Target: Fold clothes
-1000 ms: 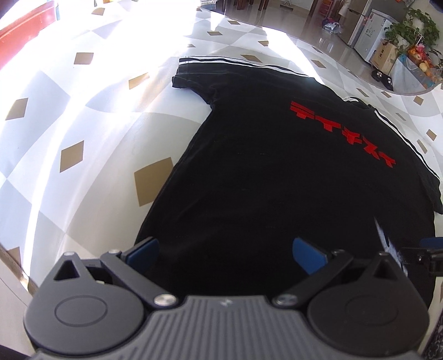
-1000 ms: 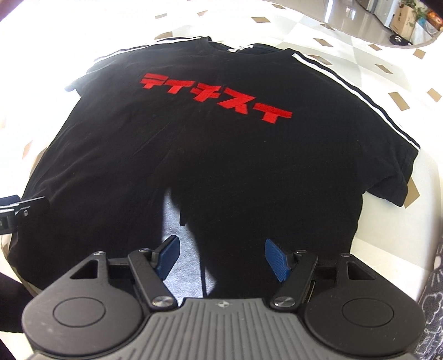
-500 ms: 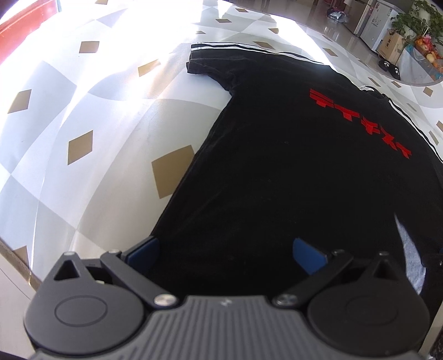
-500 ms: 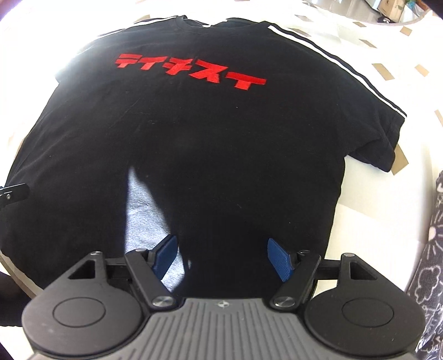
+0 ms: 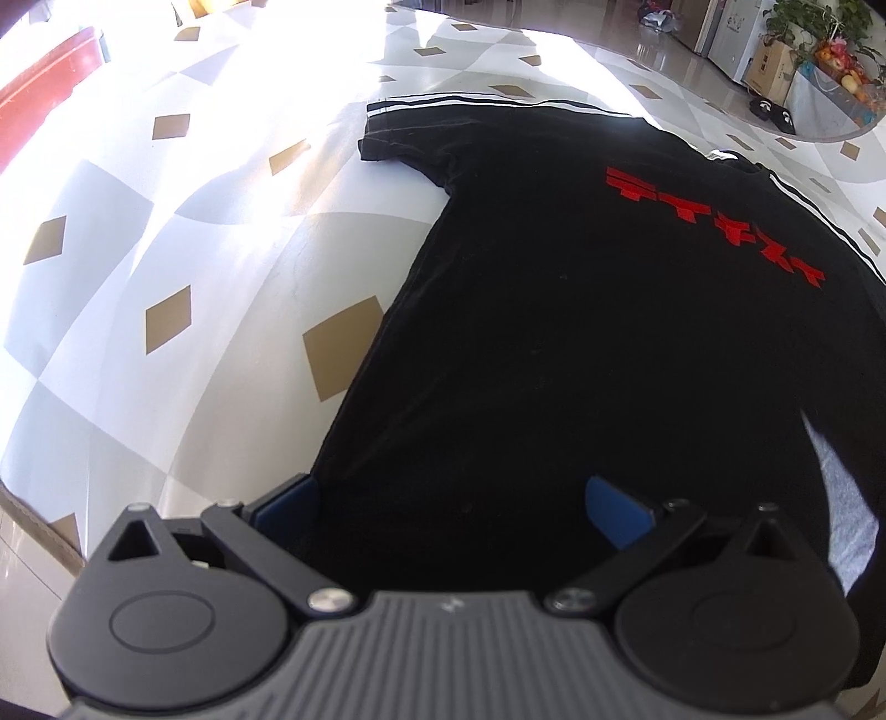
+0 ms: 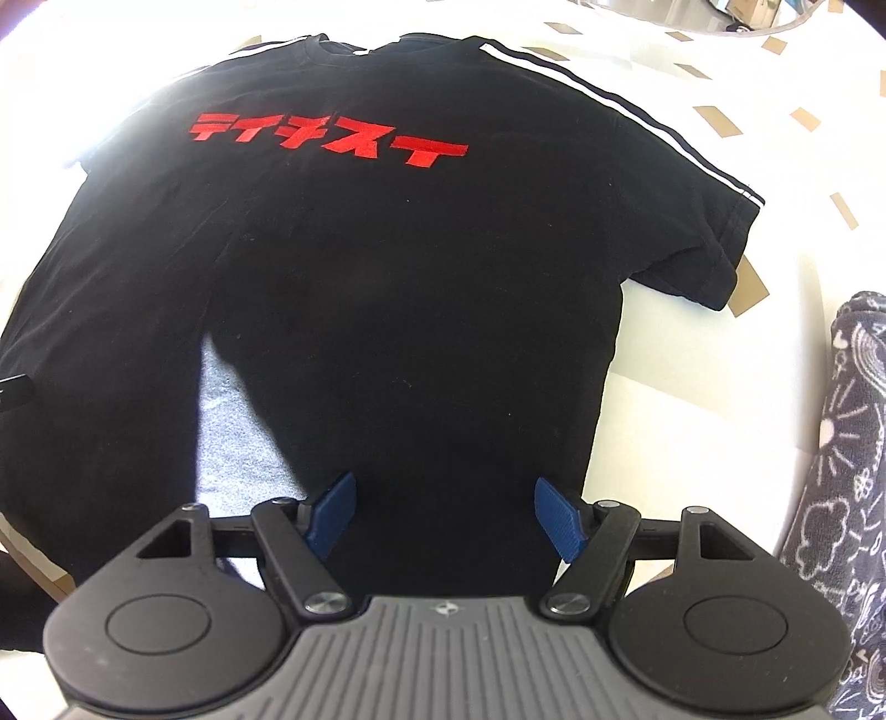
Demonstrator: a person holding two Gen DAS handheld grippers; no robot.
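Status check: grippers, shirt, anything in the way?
Left gripper and right gripper open over hem. Shirt flat, unfolded. Patterned cloth lies beside it.

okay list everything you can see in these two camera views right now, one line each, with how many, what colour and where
T-shirt: one, black with red lettering and white shoulder stripes, spread flat on the table, front up.
Table: one, white and grey with tan diamonds, under the T-shirt.
Patterned cloth: one, dark blue with white drawings, at the right edge of the right view.
Box: one, brown, on the floor far beyond the table.
Plant: one, green, above the box.
Left gripper: one, black with blue pads, open over the T-shirt's lower left corner.
Right gripper: one, black with blue pads, open over the hem near the right side.
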